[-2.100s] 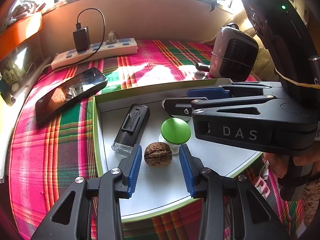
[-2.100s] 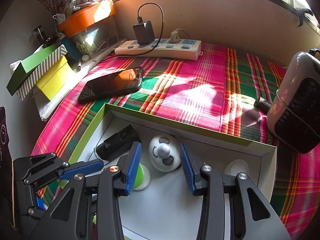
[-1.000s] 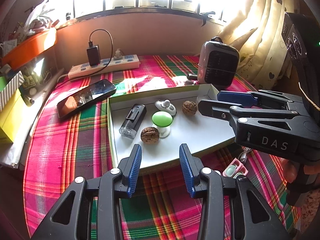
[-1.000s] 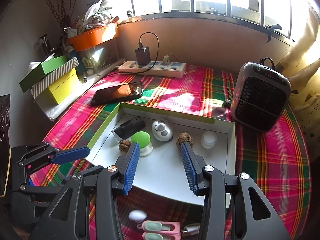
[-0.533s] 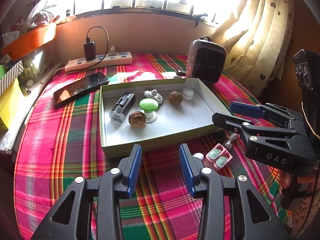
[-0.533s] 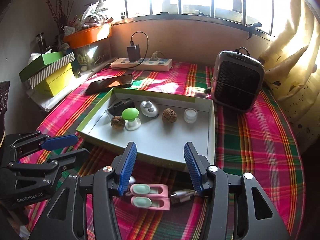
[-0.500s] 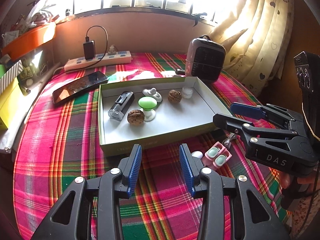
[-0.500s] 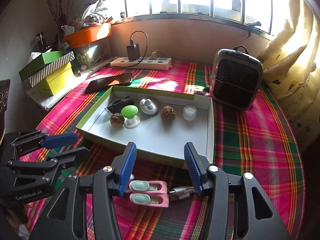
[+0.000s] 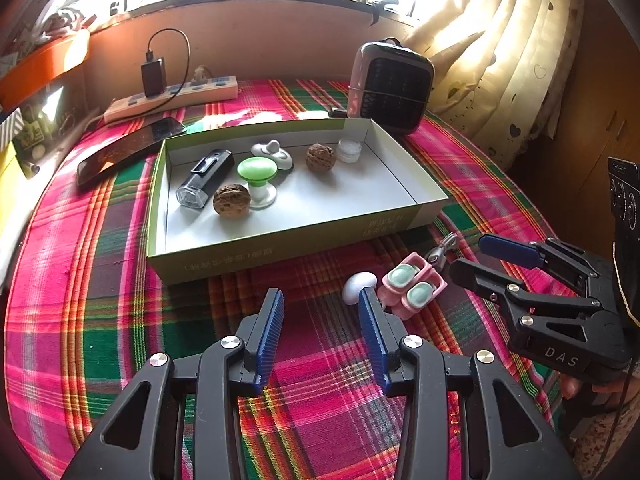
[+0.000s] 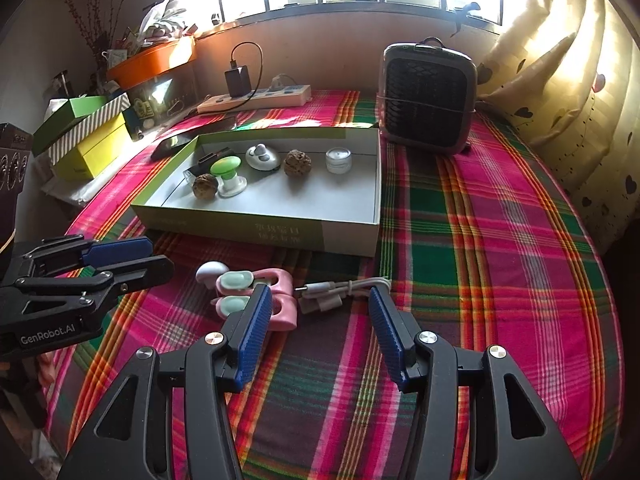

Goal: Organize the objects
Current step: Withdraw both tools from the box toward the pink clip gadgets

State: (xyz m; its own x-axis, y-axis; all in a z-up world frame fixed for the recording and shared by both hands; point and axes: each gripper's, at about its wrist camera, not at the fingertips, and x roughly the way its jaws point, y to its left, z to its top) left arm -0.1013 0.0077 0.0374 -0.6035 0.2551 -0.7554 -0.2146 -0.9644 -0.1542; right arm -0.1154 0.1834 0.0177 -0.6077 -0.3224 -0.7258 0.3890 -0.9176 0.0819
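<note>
Near the box (image 10: 280, 236), the cable (image 10: 344, 286) lies crosswise.

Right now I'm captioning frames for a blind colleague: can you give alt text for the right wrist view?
The open right gripper hovers over a plaid tablecloth, just short of a pink clip and a coiled white cable. Beyond them a shallow box holds two walnuts, a green-capped piece and a small jar; the open left gripper reaches in from the left.
</note>
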